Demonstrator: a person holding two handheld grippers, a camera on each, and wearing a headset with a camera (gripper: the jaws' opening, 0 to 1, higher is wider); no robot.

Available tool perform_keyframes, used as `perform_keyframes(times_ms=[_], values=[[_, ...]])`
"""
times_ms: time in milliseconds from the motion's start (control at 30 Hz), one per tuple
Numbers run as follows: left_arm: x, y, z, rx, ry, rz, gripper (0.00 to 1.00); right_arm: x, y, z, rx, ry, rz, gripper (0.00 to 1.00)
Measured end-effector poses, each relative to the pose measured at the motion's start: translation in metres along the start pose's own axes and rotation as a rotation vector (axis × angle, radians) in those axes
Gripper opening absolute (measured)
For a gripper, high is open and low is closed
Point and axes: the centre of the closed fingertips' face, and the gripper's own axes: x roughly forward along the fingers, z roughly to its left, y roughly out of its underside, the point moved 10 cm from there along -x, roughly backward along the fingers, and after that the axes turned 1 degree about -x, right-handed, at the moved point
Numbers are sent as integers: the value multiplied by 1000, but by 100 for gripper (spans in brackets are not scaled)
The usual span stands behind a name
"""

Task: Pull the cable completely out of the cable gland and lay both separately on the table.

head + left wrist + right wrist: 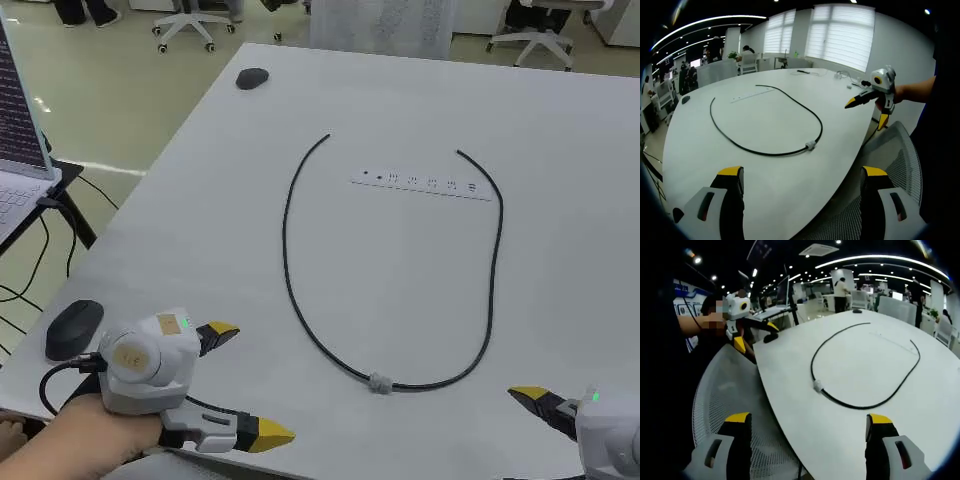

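The head view was bright and evenly lit, and the white bench (400, 270) carried hardly any shadow beside the cable (285, 235). In the left gripper view, daylight through the blinded windows (842, 35) washed them pale. In the right gripper view, strip lights (880, 262) glared on a dark ceiling. Both gripper views bent strongly toward their edges, and distant people (842, 287) looked soft.

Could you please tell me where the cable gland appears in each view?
Head view: cable gland low centre, on the loop's near bend.
Left gripper view: slightly below centre.
Right gripper view: slightly below centre.
Shared landmark: the black cable threaded through it.
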Motion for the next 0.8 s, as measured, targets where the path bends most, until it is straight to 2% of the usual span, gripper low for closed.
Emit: perform_keyframes(times_ms=[233, 333, 433, 600, 800], values=[[-1, 3, 2, 6, -6, 13, 95, -3, 3, -5, 10, 10, 18, 98], [-3, 4, 2, 4, -4, 11, 95, -7, -2, -6, 44, 7, -21, 97], [-4, 6, 2, 10, -3, 21, 94, -7, -2, -7, 50, 11, -25, 97], [-6, 8, 4, 8, 1, 26, 96, -4, 0, -3, 39, 8, -5, 96], [-6, 6, 2, 12, 10, 26, 97, -1, -2, 1, 33, 8, -8, 96]])
